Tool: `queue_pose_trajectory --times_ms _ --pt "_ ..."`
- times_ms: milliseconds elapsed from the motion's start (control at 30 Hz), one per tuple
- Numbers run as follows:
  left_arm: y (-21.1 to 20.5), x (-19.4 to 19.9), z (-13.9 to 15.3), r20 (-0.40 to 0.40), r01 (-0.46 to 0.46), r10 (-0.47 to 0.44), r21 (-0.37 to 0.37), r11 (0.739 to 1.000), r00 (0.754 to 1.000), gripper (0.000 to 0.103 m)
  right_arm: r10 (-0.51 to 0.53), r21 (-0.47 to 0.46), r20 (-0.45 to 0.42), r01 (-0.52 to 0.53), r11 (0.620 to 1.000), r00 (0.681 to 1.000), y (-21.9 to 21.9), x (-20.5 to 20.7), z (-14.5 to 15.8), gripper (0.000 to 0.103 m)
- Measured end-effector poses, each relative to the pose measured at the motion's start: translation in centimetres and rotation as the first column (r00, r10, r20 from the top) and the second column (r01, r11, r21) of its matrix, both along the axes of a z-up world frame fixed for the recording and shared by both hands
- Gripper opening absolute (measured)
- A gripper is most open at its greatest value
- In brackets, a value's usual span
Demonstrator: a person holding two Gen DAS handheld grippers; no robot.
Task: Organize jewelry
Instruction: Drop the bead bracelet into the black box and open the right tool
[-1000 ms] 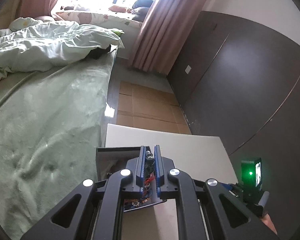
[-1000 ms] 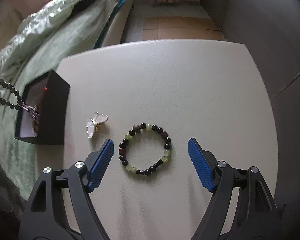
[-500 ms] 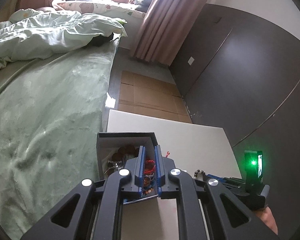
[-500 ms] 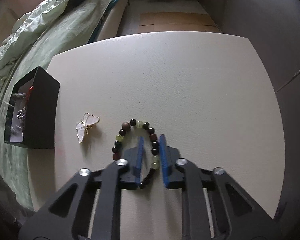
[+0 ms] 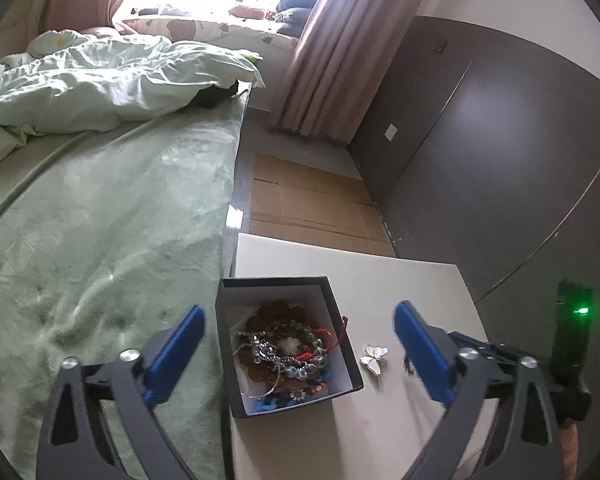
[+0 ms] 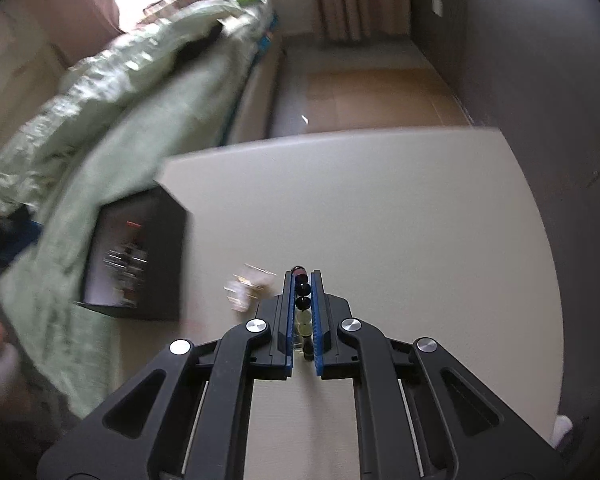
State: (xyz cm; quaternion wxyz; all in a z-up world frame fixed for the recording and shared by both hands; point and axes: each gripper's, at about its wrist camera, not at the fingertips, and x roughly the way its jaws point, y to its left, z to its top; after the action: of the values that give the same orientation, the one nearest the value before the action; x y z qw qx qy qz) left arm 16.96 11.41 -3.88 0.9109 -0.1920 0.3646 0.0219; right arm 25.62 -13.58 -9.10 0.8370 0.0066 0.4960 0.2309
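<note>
Bedside worktop [image 5: 400, 280] with a black jewelry box [image 5: 286, 342] at its left edge, already heaped with chains and beads. Left tongs [image 5: 296, 350] spread wide above the box, holding nothing. Right tongs [image 6: 302, 312] pinched narrow on a beaded bracelet [image 6: 302, 296], dark and pale-green beads stacked between the blue pads, lifted off the worktop (view blurred with motion). Butterfly brooch [image 5: 374, 358] lying just right of the box. Risks: round beads slipping from the thin pinch, hanging loop snagging the box rim, box nudged toward the bed [image 5: 100, 220].
</note>
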Motion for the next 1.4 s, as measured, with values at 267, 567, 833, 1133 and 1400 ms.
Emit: queue_pose_trajectory --times_ms 267,567,833,1133,1400 --pt "0.6 0.3 -0.1 -0.017 0.008 -0.008 0.008 1.000 1.000 0.094 0.015 0.122 0.062 -0.022 0.992 0.998 1.9 -1.0 3.1 0.008" --pt "2.9 0.6 -0.4 -0.031 -0.034 0.034 -0.013 0.999 0.999 0.094 0.045 0.254 0.094 -0.068 0.965 0.995 4.3 -1.4 5.4 0.008" --pt "4.4 0.5 -0.4 -0.035 -0.075 0.074 -0.028 0.997 0.997 0.094 0.122 0.347 0.073 -0.140 0.927 0.990 7.0 -1.6 5.8 0.009" --pt "2.6 0.7 -0.5 -0.039 -0.030 0.029 -0.015 0.999 0.999 0.094 0.089 0.330 0.020 -0.091 0.939 0.996 6.2 -1.1 4.5 0.077" --pt "-1.7 1.1 -0.8 -0.046 0.063 -0.061 0.057 0.996 0.997 0.094 0.002 0.317 0.010 -0.005 0.948 1.000 0.8 -0.5 4.4 0.077"
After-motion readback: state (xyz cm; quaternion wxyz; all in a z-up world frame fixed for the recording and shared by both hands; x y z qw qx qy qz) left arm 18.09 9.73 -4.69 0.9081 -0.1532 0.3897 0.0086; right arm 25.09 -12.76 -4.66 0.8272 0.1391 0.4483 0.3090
